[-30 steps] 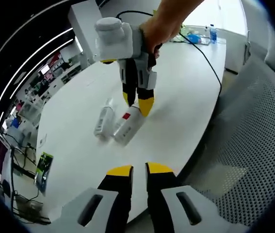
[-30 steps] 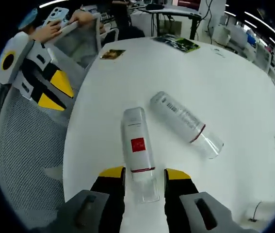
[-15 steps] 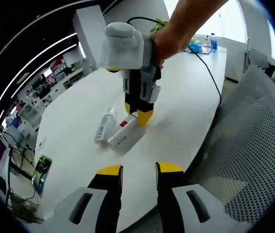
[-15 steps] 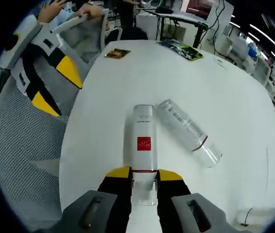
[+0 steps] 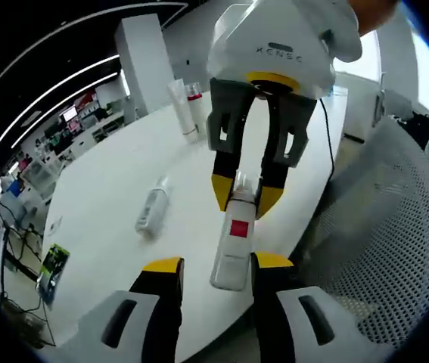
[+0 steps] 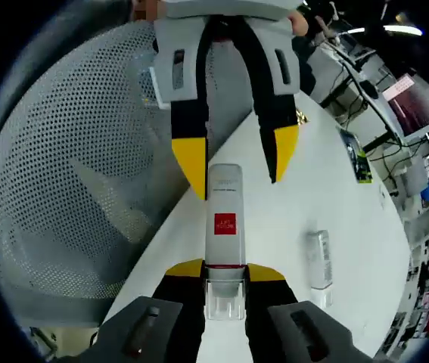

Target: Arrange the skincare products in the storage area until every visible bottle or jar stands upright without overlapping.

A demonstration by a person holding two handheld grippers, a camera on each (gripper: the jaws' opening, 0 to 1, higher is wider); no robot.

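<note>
Left gripper view: the left gripper (image 5: pixel 208 265) rises from 6 o'clock with its yellow-tipped jaws apart and nothing pinched between them. The lower end of a white bottle (image 5: pixel 233 242) with a red label hangs in the gap above the tips. The right gripper (image 5: pixel 246 198) comes down from 12 o'clock, clamped on that bottle's clear-capped upper end, and the bottle is off the table (image 5: pixel 108 219). At 9 o'clock a second bottle (image 5: pixel 152 210) lies on its side on the tabletop. At 11 o'clock two more bottles (image 5: pixel 188 110) stand upright near the far edge. A mesh chair (image 5: pixel 396 249) sits at 3 o'clock.

Right gripper view: the right gripper (image 6: pixel 224 271) at 6 o'clock grips the bottle (image 6: pixel 224 219) by its clear cap, the body pointing to 12 o'clock. The left gripper (image 6: pixel 233 162) reaches in from 12 o'clock, its jaws spread on either side of the bottle's far end. The second bottle (image 6: pixel 318 259) lies at 3 o'clock on the table (image 6: pixel 290 197). The chair (image 6: pixel 85 174) spreads at 9 o'clock.
</note>
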